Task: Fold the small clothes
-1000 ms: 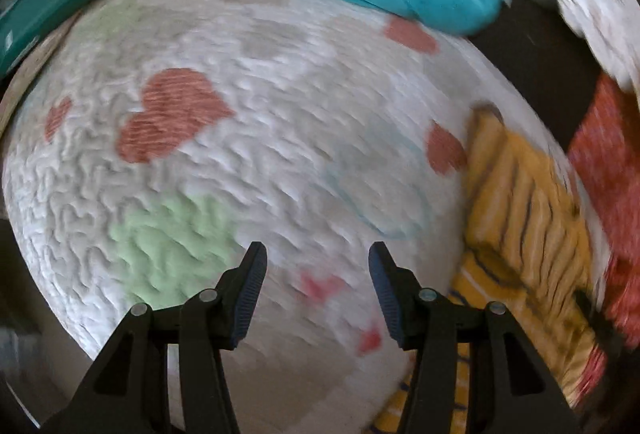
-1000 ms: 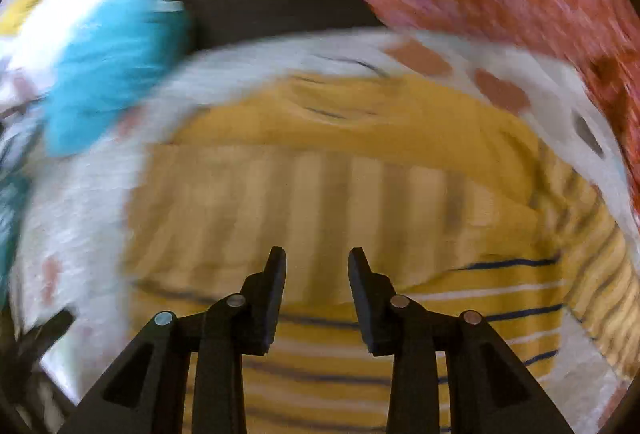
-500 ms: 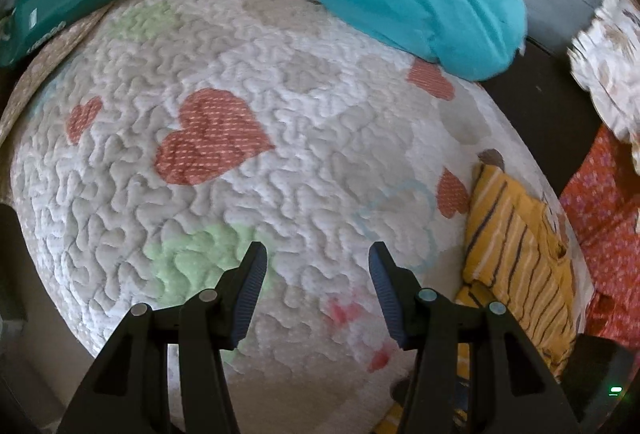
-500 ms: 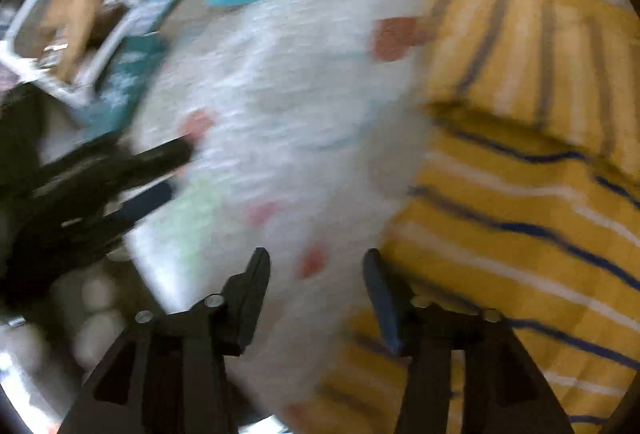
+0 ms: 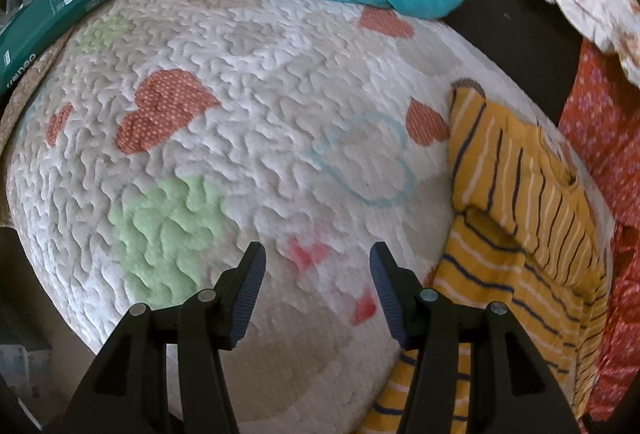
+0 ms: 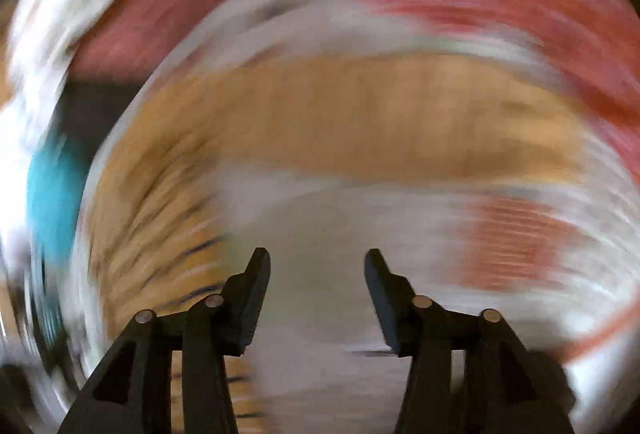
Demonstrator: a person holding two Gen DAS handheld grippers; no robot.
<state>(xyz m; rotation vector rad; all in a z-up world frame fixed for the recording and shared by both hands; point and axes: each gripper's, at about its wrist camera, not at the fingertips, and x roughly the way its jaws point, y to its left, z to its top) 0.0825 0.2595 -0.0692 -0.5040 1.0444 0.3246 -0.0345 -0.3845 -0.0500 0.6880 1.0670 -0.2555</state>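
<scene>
a green box (image 5: 68,6) is seen far left on a quilted heart mat (image 5: 256,82), the empty left gripper (image 5: 317,266) is held apart above it, a folded yellow striped garment (image 5: 516,218) lies right, and the right gripper (image 6: 317,266) is opening, empty.

Your left gripper (image 5: 316,266) points steeply down over the quilted mat (image 5: 248,106), its two fingers (image 5: 250,284) spread about halfway with nothing between them and neither one touching the mat. Your right gripper (image 6: 316,270) also tips down toward the mat, though its view is smeared with blur. Its jaws are opening at this moment, the fingers (image 6: 256,286) standing well apart with nothing caught between them. Neither of your hands shows in either wrist view.
</scene>
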